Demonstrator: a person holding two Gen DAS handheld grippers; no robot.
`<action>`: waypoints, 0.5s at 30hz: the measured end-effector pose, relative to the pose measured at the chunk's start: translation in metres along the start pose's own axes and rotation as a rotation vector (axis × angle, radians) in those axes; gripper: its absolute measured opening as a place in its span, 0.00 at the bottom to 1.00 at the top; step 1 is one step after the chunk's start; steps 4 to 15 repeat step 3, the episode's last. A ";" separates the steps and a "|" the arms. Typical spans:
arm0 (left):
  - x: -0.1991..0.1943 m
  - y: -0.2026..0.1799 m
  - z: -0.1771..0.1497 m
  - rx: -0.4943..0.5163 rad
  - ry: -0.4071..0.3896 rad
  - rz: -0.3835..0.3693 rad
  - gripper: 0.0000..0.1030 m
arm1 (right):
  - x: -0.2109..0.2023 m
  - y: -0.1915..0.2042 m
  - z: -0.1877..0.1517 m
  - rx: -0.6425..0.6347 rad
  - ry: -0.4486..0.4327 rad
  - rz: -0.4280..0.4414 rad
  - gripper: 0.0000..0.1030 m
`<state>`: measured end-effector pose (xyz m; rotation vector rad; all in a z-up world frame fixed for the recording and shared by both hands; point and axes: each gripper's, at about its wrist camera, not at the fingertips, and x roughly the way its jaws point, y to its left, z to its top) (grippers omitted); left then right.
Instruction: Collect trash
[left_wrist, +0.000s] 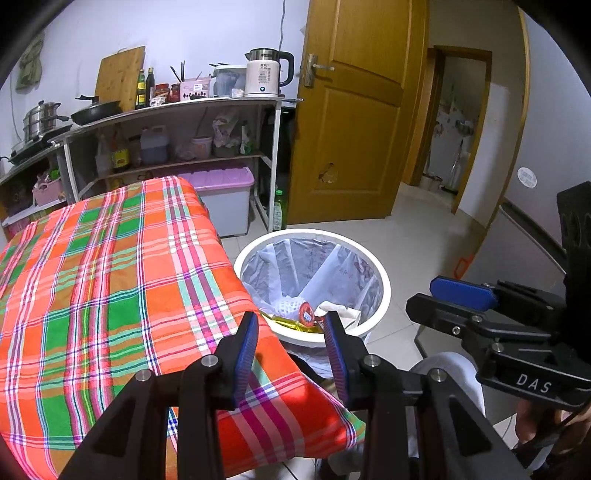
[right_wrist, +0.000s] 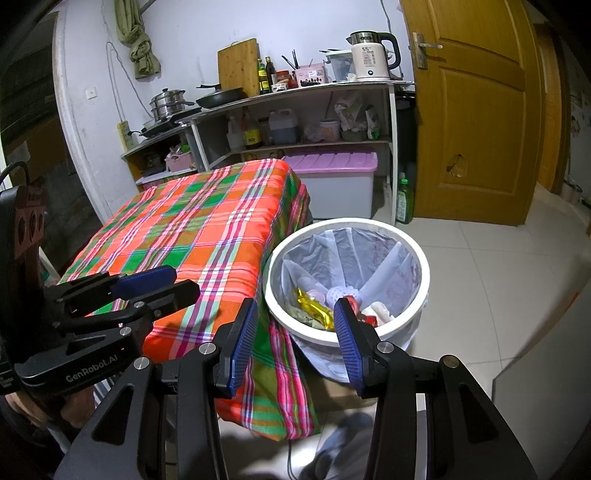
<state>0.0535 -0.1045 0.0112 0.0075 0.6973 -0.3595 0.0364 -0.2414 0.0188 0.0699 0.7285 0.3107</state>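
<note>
White trash bin (left_wrist: 384, 291) on the tiled floor (left_wrist: 417, 236), tight against the corner of the plaid-covered table (left_wrist: 110, 280), lined with a clear bag and already holding wrappers. Sits just beyond and below the left gripper (left_wrist: 291, 325), jaws parted, nothing between the blue pads. Same story for the right gripper (right_wrist: 295, 314): spread apart, empty, bin rim showing just past the right-hand fingertip. From the right wrist, a deeper look inside: gold foil wrapper (right_wrist: 314, 308), white foam netting (right_wrist: 341, 293), red scraps. From the left wrist, only a red round lid (left_wrist: 306, 314) and crumpled paper, plus an open doorway (left_wrist: 454, 125) beyond the wooden door (left_wrist: 351, 110). Both grippers angled downward, side by side over the table corner.
</note>
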 end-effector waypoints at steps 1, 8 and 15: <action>0.000 0.000 0.000 -0.001 0.001 0.001 0.35 | 0.000 0.000 -0.001 0.001 0.001 -0.001 0.43; 0.000 -0.001 0.000 -0.001 0.002 0.001 0.35 | 0.002 0.000 -0.001 0.002 0.001 0.000 0.43; 0.000 -0.001 0.000 -0.001 0.002 0.001 0.35 | 0.002 0.000 -0.001 0.002 0.001 0.000 0.43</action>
